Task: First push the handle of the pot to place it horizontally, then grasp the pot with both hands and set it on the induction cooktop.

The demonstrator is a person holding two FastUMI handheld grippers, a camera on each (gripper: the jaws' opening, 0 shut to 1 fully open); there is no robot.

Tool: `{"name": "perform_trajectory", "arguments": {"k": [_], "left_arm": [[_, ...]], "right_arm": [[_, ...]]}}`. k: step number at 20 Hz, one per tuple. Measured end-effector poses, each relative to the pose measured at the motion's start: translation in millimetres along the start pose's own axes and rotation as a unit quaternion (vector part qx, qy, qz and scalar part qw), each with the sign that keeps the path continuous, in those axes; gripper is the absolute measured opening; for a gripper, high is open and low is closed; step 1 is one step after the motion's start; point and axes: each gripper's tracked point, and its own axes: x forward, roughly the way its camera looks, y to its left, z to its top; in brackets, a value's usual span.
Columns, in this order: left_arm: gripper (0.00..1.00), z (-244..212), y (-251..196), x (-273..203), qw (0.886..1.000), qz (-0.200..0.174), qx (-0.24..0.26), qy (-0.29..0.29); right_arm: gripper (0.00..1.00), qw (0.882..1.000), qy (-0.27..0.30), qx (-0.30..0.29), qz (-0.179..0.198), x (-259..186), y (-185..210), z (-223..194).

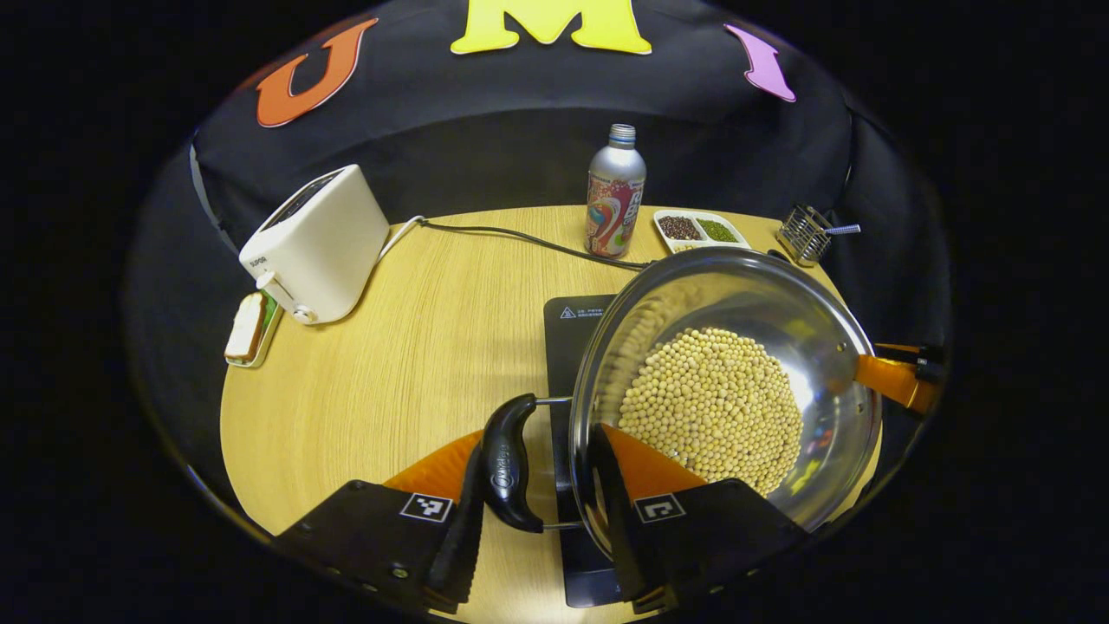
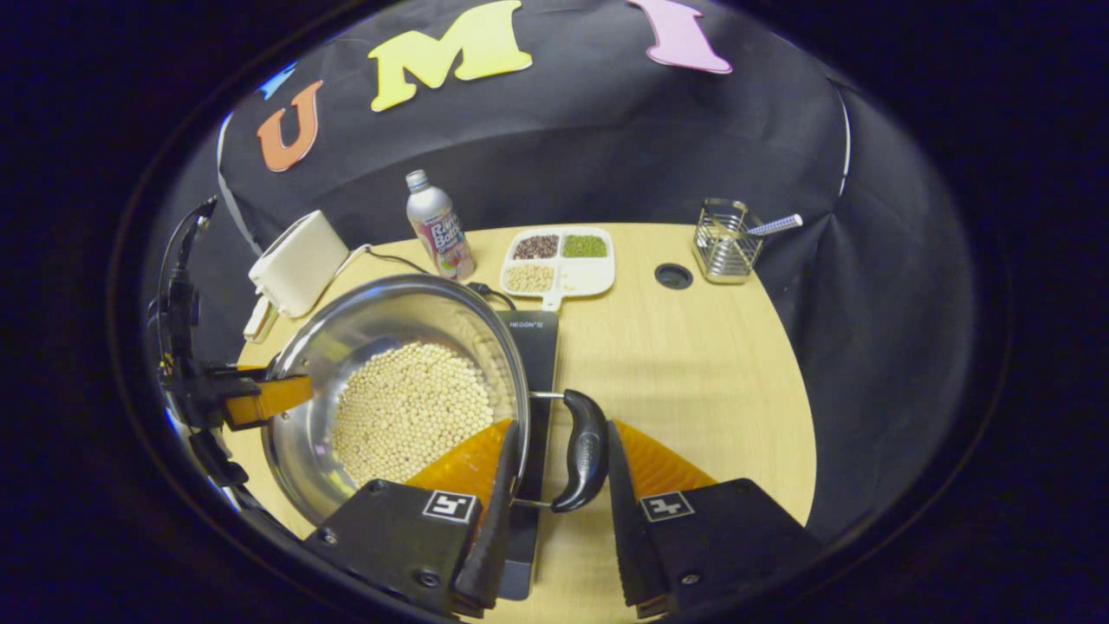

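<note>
Second step in hand: handle-pushing judged done, both-handed carry under way. Left gripper (image 1: 537, 446) clenched across the pot's (image 1: 814, 347) near black handle (image 1: 509, 472), one finger outside the grip, the other inside the steel wall. Right gripper (image 2: 561, 429) clamped likewise on the opposite handle (image 2: 582, 451), one finger beyond the grip, one within the rim. Seen in the left gripper view at the pot's far rim too. Pot loaded with pale beans (image 1: 715, 407) and sitting over the induction cooktop (image 1: 567, 325), near the middle of the table's (image 1: 416, 347) front edge, overlapping most of the dark plate. Cannot tell whether resting on it or held just above. Next move, as a guess: lower evenly, keep the rim level so no beans spill, centre over the plate, then ease both sets of fingers apart.
</note>
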Motion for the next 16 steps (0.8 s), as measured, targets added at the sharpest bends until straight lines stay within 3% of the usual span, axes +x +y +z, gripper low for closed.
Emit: {"name": "perform_trajectory", "arguments": {"k": [1, 12, 13, 14, 15, 16], "left_arm": [[0.61, -2.1, 0.3, -1.3, 1.0, -0.001, 0.004, -0.004], [0.61, 2.4, 5.2, -10.3, 1.0, -0.001, 0.007, -0.019], [0.73, 2.6, 5.5, -12.0, 1.0, -0.002, 0.011, -0.019], [0.76, 3.2, 7.9, -12.5, 1.0, 0.001, 0.014, -0.024], [0.77, 6.5, 11.4, -17.4, 0.999, 0.008, 0.021, -0.032], [0.68, 12.0, 15.5, -22.0, 0.998, 0.018, 0.026, -0.051]], "right_arm": [[0.55, 1.0, -0.002, 0.003, 0.003, 0.3, 0.2, -0.3], [0.54, 0.999, -0.029, 0.005, 0.014, 1.1, 1.2, 0.2], [0.58, 0.999, -0.036, 0.004, 0.016, 0.8, 0.7, 1.3], [0.6, 0.999, -0.04, 0.002, 0.016, 0.4, -0.7, 0.1], [0.68, 0.998, -0.051, -0.004, 0.021, -1.1, 0.8, 1.5], [0.7, 0.997, -0.066, -0.012, 0.022, -9.2, 1.0, 5.6]]}}
